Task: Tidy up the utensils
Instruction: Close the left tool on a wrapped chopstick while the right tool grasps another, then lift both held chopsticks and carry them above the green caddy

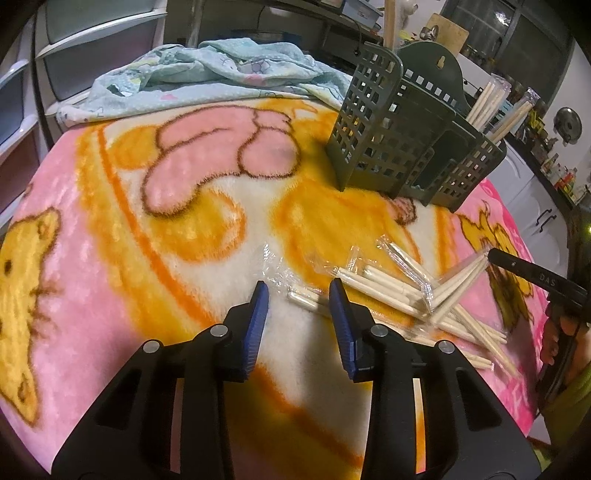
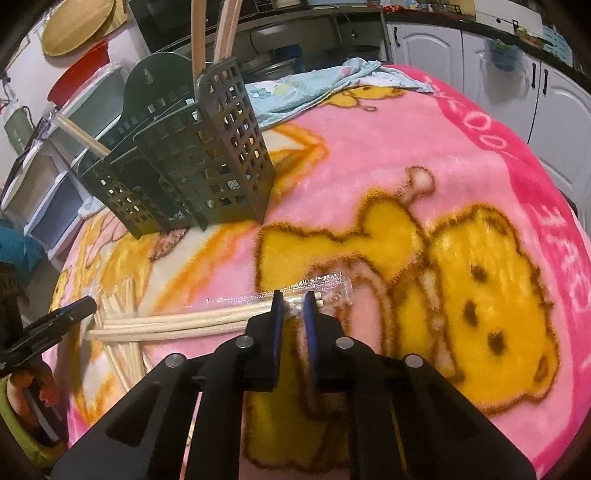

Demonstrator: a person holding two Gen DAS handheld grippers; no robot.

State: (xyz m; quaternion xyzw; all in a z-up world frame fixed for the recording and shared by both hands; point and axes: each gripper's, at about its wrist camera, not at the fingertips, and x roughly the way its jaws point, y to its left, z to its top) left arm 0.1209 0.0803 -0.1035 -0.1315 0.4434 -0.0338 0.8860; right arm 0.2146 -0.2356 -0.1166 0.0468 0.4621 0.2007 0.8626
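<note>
Several pairs of wooden chopsticks (image 1: 406, 291) in clear wrappers lie in a loose pile on the cartoon blanket (image 1: 147, 206). My left gripper (image 1: 299, 291) stands open, with the end of one wrapped pair lying between its blue pads, apart from both. My right gripper (image 2: 293, 297) is shut on the wrapped end of a chopstick pair (image 2: 184, 321) that runs off to the left. A dark green slotted utensil holder (image 1: 399, 147) (image 2: 192, 166) stands upright behind the pile and holds some chopsticks (image 1: 487, 103) (image 2: 221, 29).
A light blue patterned cloth (image 1: 207, 74) (image 2: 314, 88) is bunched at the blanket's far side. White drawers (image 1: 92, 48) and white cabinets (image 2: 554, 110) stand around the table. A hand (image 1: 561, 332) holds the right gripper at the blanket's edge.
</note>
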